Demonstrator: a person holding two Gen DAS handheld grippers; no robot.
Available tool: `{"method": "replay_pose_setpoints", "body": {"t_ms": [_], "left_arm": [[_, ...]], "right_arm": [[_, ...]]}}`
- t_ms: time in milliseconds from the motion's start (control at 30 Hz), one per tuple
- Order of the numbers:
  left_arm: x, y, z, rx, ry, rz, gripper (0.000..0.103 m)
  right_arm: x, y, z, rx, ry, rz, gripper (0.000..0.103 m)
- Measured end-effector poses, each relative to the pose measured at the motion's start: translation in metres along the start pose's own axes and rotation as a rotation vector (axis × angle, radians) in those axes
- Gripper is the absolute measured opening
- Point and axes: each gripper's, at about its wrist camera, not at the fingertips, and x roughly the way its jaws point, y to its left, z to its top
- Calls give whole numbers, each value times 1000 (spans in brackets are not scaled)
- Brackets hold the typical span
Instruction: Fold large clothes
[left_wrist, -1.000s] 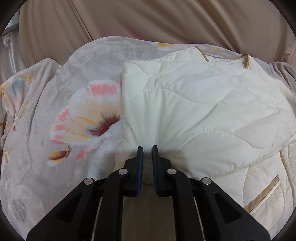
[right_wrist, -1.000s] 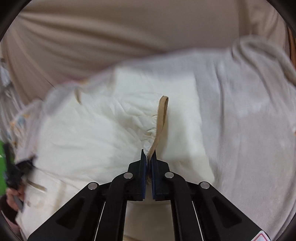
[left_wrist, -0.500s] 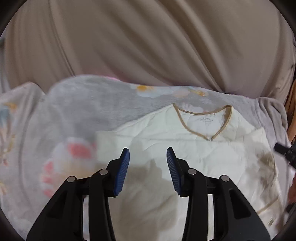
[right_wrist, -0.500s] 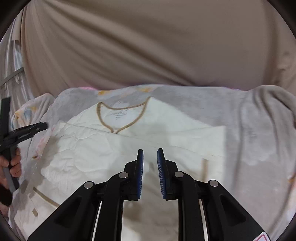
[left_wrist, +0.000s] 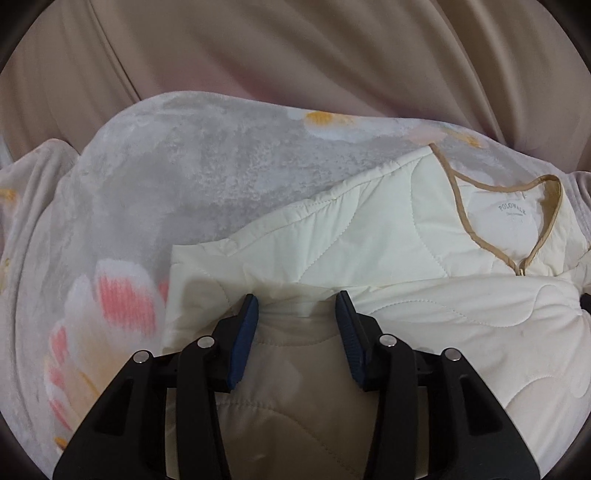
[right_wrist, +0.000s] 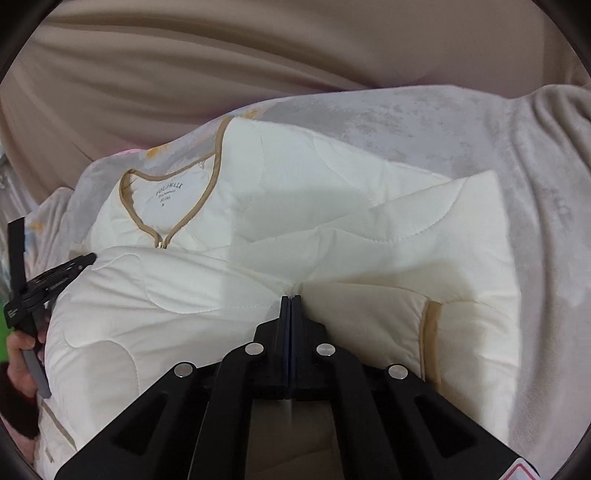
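Two grippers hang low over a cream quilted jacket (left_wrist: 369, 236). The left gripper (left_wrist: 297, 301) has its jaws spread wide, blue pads to either side of a folded edge with nothing between them. The right gripper (right_wrist: 291, 297) has its jaws pressed together at a crease in the fabric; whether they pinch any cloth cannot be told. Its sleeves folded across the body, the jacket lies on a plush grey blanket (left_wrist: 166, 177) printed with pink flowers. Wavy stitching puffs the shell, and tan trim edges the V-shaped collar (right_wrist: 170, 206). Beyond, beige cloth (left_wrist: 295, 55) hangs in soft folds.
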Motion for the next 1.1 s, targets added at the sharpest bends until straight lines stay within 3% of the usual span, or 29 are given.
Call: {"method": "replay_pose_setpoints", "body": {"t_ms": [100, 233, 300, 367, 433, 500, 667, 833, 1100], "left_arm": [[-50, 0, -12, 17, -64, -17, 41], [-113, -12, -48, 119, -80, -128, 49], [-114, -22, -63, 167, -31, -131, 50], [-100, -25, -80, 186, 38, -88, 52], [-91, -14, -89, 150, 55, -64, 52], [-99, -3, -94, 112, 55, -50, 52], [-123, 5, -113, 81, 60, 3, 53], [-133, 7, -140, 61, 107, 27, 56], [-156, 7, -167, 56, 72, 66, 61]], "right_arm": [[-41, 4, -11, -4, -33, 20, 12], [-83, 15, -44, -136, -46, 43, 12], [-81, 16, -59, -181, -12, 16, 12], [-66, 5, -75, -185, 37, -70, 11], [-63, -13, -85, -128, 40, -51, 3], [-75, -26, -89, -65, 32, -42, 3], [-121, -43, -117, -6, -2, -113, 16], [-163, -51, -159, 62, -52, -89, 30], [-189, -43, -208, 94, -80, -73, 45]]}}
